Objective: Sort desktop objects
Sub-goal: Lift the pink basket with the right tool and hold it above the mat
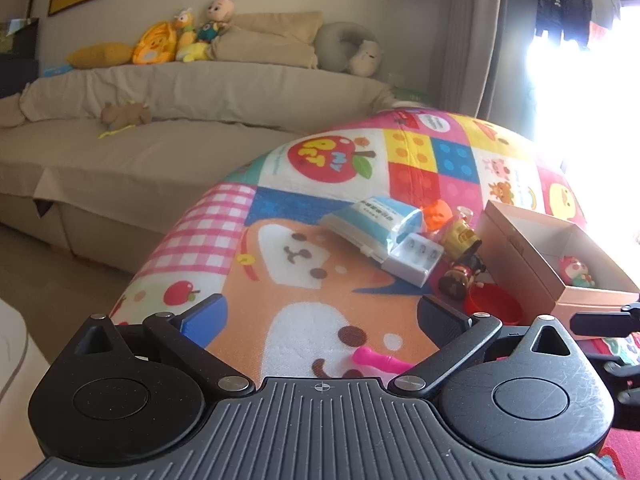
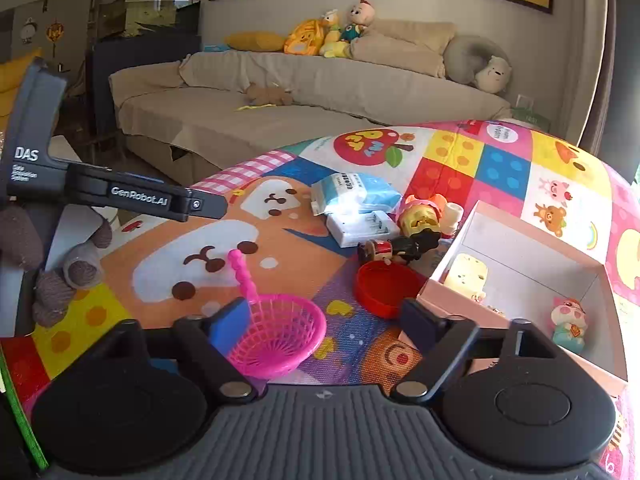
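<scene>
My right gripper [image 2: 326,322] is open low over the colourful play mat [image 2: 280,252]. A pink toy strainer basket [image 2: 280,332] lies between its jaws against the left pad and clear of the right one. Further on are a red bowl [image 2: 384,284], a dark figurine [image 2: 392,248], a yellow and orange toy [image 2: 424,216], a white charger [image 2: 360,226] and a blue tissue pack [image 2: 352,192]. An open cardboard box [image 2: 520,248] at the right holds a yellow toy [image 2: 466,274] and a pink toy [image 2: 568,322]. My left gripper [image 1: 320,316] is open, holding nothing, above the mat.
The mat's left edge drops toward a beige sofa [image 1: 140,152] with cushions and plush toys. A hand in a knitted glove [image 2: 60,272] holds the left gripper at the left of the right wrist view. Bright window glare washes out the far right.
</scene>
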Demonstrator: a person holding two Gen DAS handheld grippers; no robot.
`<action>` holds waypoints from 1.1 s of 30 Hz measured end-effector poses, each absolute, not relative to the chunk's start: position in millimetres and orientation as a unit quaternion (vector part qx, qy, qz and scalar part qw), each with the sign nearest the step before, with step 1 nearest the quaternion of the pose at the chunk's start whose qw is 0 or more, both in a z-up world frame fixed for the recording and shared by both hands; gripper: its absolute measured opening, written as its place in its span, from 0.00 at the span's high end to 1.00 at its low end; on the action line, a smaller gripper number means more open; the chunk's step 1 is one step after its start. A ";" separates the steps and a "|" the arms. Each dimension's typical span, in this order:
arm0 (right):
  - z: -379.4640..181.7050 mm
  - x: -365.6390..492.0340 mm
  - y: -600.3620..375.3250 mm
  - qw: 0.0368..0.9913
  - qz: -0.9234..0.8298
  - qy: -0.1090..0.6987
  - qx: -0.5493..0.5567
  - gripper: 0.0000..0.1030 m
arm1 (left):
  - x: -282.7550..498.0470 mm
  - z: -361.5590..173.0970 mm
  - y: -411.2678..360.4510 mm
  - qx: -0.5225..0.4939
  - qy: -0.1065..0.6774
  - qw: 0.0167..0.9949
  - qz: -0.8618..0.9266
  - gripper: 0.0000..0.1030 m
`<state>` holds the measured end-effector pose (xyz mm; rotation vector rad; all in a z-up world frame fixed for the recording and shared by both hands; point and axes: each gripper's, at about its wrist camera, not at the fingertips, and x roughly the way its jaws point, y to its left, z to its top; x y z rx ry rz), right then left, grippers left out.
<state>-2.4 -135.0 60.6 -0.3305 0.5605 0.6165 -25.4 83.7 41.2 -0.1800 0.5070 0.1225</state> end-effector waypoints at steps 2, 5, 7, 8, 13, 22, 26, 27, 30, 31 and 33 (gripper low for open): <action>59.0 8.4 -125.2 0.900 0.288 0.276 -0.174 0.67 | -23.6 36.9 81.0 -0.091 0.256 0.961 0.057 0.00; 55.0 28.5 -105.8 0.897 0.279 0.283 -0.193 0.67 | -26.1 31.4 79.3 -0.089 0.262 0.960 0.051 0.00; 51.9 44.4 -92.8 0.894 0.270 0.296 -0.202 0.67 | -29.8 28.5 80.1 -0.083 0.265 0.960 0.048 0.00; 49.7 52.7 -86.9 0.892 0.265 0.305 -0.203 0.67 | -31.8 27.6 81.1 -0.081 0.267 0.959 0.047 0.00; 34.0 90.4 -66.3 0.878 0.243 0.368 -0.185 0.67 | -42.2 23.5 87.0 -0.077 0.279 0.957 0.024 0.00; 36.4 89.4 -63.4 0.810 0.357 0.464 -0.032 0.60 | -52.0 14.1 87.8 -0.079 0.297 0.951 -0.014 0.00; 61.6 50.8 -74.5 0.820 0.403 0.402 -0.055 0.45 | -53.6 16.2 94.3 -0.087 0.294 0.952 -0.001 0.00; 67.5 41.3 -79.9 0.834 0.398 0.375 -0.075 0.38 | -53.9 17.2 96.2 -0.087 0.292 0.952 0.004 0.00; 75.6 17.1 -91.7 0.857 0.380 0.311 -0.154 0.17 | -52.7 20.2 103.5 -0.095 0.288 0.953 0.021 0.00; 74.8 11.6 -93.2 0.855 0.382 0.304 -0.173 0.14 | -52.0 21.1 105.7 -0.099 0.288 0.952 0.026 0.00; 69.0 4.8 -93.4 0.846 0.389 0.302 -0.203 0.13 | -50.9 22.4 109.0 -0.105 0.287 0.951 0.032 0.00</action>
